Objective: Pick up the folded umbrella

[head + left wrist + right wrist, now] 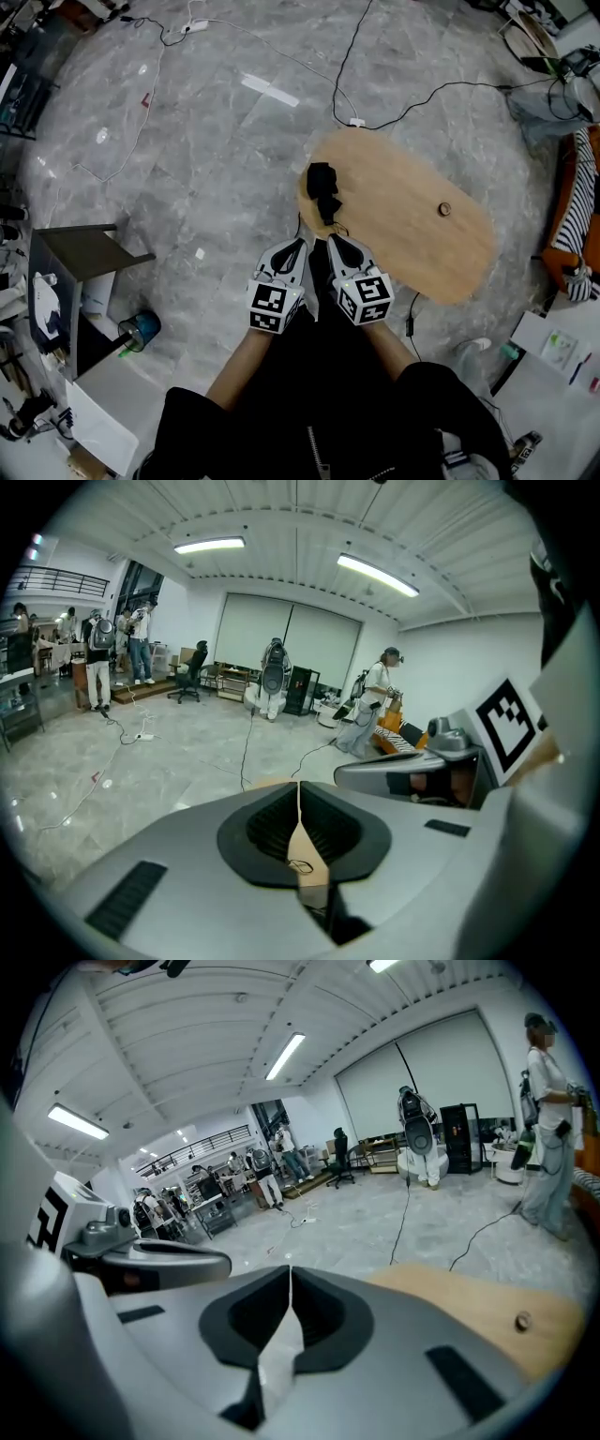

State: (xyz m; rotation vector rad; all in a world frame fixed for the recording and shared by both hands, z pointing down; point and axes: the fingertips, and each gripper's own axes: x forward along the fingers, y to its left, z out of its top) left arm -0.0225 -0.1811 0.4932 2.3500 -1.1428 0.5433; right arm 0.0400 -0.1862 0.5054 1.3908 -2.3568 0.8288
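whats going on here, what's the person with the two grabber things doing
A person stands over an oval wooden table with a gripper in each hand. A black folded umbrella lies at the end of the table nearest the person. The left gripper and right gripper hover side by side just short of it. Both have their fingers shut with nothing in them. The umbrella has not been picked up yet.

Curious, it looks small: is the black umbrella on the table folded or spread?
Folded. The umbrella lies as a compact black bundle at the table edge, no canopy spread.
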